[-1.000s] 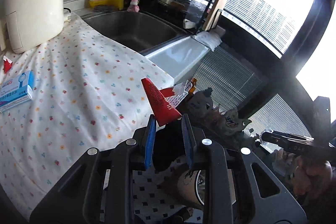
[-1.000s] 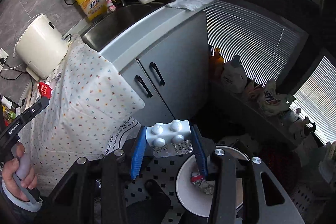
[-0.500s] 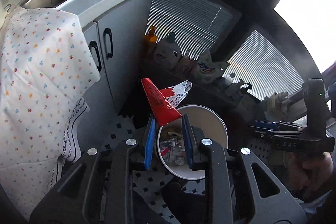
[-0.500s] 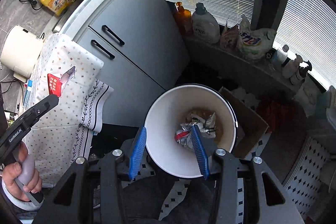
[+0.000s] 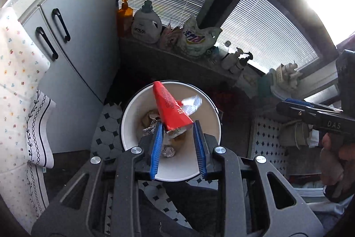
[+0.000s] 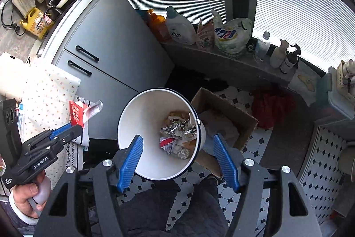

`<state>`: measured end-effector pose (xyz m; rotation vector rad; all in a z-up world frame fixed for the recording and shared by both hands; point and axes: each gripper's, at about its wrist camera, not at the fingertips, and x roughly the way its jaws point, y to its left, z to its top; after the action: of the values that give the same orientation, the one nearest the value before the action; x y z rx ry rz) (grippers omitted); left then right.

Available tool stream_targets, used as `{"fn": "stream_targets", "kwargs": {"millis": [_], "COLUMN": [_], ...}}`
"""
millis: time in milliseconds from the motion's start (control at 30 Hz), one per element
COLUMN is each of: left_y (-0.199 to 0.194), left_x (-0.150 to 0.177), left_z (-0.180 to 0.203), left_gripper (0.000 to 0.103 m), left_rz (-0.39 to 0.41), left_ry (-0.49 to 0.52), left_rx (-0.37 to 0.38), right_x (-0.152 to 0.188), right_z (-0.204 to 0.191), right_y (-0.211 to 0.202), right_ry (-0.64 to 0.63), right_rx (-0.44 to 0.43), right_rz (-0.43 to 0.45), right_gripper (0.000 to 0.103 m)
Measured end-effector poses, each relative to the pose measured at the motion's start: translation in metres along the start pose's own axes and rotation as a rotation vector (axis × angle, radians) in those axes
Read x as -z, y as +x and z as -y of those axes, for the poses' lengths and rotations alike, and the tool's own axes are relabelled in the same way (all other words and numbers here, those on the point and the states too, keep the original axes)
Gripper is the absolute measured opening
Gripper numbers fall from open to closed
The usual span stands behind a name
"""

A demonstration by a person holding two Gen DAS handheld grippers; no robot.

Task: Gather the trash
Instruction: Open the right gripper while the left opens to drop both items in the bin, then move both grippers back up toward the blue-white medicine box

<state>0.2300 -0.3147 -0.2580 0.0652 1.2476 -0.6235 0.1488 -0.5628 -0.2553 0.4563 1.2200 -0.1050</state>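
A white round trash bin (image 5: 133,108) stands on the tiled floor, with crumpled foil and wrappers (image 6: 177,137) inside. My left gripper (image 5: 178,126) is over the bin with its jaws apart. A red wrapper (image 5: 170,108) with a clear torn end leans against the left finger; the right finger does not touch it. In the right wrist view the same wrapper (image 6: 76,113) sits at the left gripper's tip. My right gripper (image 6: 177,143) is open and empty above the bin (image 6: 133,112).
Grey cabinet doors (image 5: 73,37) with black handles stand left of the bin. A flowered cloth (image 5: 15,72) hangs at far left. A cardboard box (image 6: 224,117) sits right of the bin. Detergent bottles (image 6: 177,28) line a low ledge behind.
My left gripper has moved further over the bin and its jaws have opened around the red wrapper. My right gripper has opened wider and stays above the bin.
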Motion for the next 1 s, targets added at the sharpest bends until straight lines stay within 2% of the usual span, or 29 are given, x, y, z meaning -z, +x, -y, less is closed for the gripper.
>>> {"fn": "stream_targets", "kwargs": {"millis": [33,100,233,400,500,633,833,933,1000], "left_y": [0.004,0.004,-0.007,-0.036,-0.059,-0.093,-0.145,-0.171,-0.188], "left_x": [0.000,0.000,-0.002,-0.003,-0.002,0.000,0.012,0.020,0.026], "left_z": [0.003,0.006,-0.001,-0.030,-0.052,-0.079,-0.121,-0.147,-0.167], "left_gripper": [0.049,0.061,0.070,0.079,0.085,0.089,0.095,0.095,0.095], "left_rz": [-0.011,-0.006,0.026,0.079,0.121,0.182,0.281,0.328,0.360], "left_ry": [0.003,0.006,-0.005,-0.061,-0.105,-0.156,-0.224,-0.258,-0.298], "left_rx": [0.003,0.004,-0.021,-0.068,-0.091,-0.121,-0.165,-0.197,-0.216], "right_x": [-0.001,-0.003,-0.007,-0.013,-0.020,-0.031,-0.043,-0.045,-0.046], "right_z": [0.003,0.008,0.005,-0.023,-0.052,-0.097,-0.174,-0.212,-0.235], "right_y": [-0.001,-0.003,-0.005,-0.003,-0.005,-0.009,-0.017,-0.020,-0.021], "right_ry": [0.001,0.004,-0.004,-0.039,-0.077,-0.140,-0.254,-0.300,-0.323], "right_rx": [0.001,0.003,-0.006,-0.037,-0.061,-0.097,-0.143,-0.163,-0.176], "right_rz": [0.003,0.008,0.016,0.025,0.045,0.070,0.110,0.127,0.140], "right_gripper": [0.065,0.066,0.066,0.068,0.072,0.074,0.086,0.089,0.095]}}
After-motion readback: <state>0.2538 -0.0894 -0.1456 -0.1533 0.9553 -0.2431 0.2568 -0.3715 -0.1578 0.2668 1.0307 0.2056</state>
